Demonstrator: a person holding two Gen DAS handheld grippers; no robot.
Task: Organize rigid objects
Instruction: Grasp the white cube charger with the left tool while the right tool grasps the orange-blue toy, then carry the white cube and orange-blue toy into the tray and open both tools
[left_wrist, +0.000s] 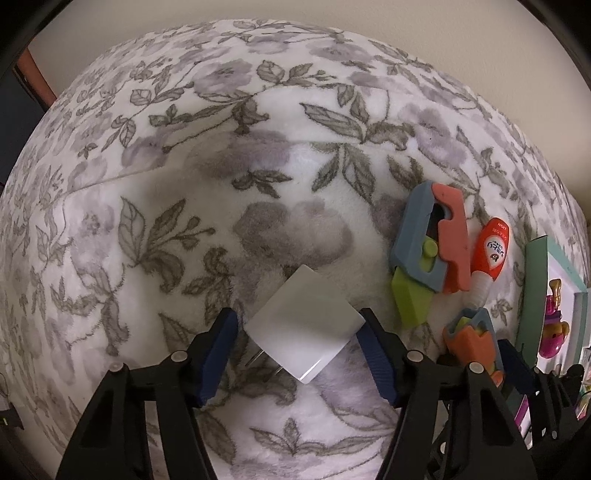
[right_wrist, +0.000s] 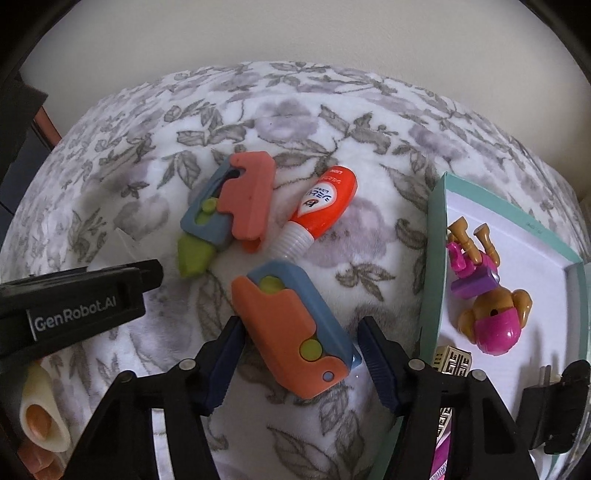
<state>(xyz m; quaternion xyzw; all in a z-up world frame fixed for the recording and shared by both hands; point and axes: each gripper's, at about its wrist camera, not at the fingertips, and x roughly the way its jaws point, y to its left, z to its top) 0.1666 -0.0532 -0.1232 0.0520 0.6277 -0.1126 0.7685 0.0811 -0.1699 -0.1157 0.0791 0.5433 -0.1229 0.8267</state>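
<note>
A white square charger plug (left_wrist: 308, 325) lies on the floral blanket (left_wrist: 184, 184) between the jaws of my left gripper (left_wrist: 297, 350), which is open around it. My right gripper (right_wrist: 295, 358) is open around an orange and blue toy knife (right_wrist: 295, 332), retracted. A second toy knife (right_wrist: 231, 210) with a green blade out lies further off, also in the left wrist view (left_wrist: 430, 247). An orange tube (right_wrist: 319, 210) lies beside it, seen too in the left wrist view (left_wrist: 489, 254).
A teal-rimmed white box (right_wrist: 436, 258) at the right holds a pink and tan toy figure (right_wrist: 487, 291), a patterned gold block (right_wrist: 452, 360) and a black plug (right_wrist: 557, 402). The left gripper's black body (right_wrist: 74, 299) lies at the left. A beige wall rises behind.
</note>
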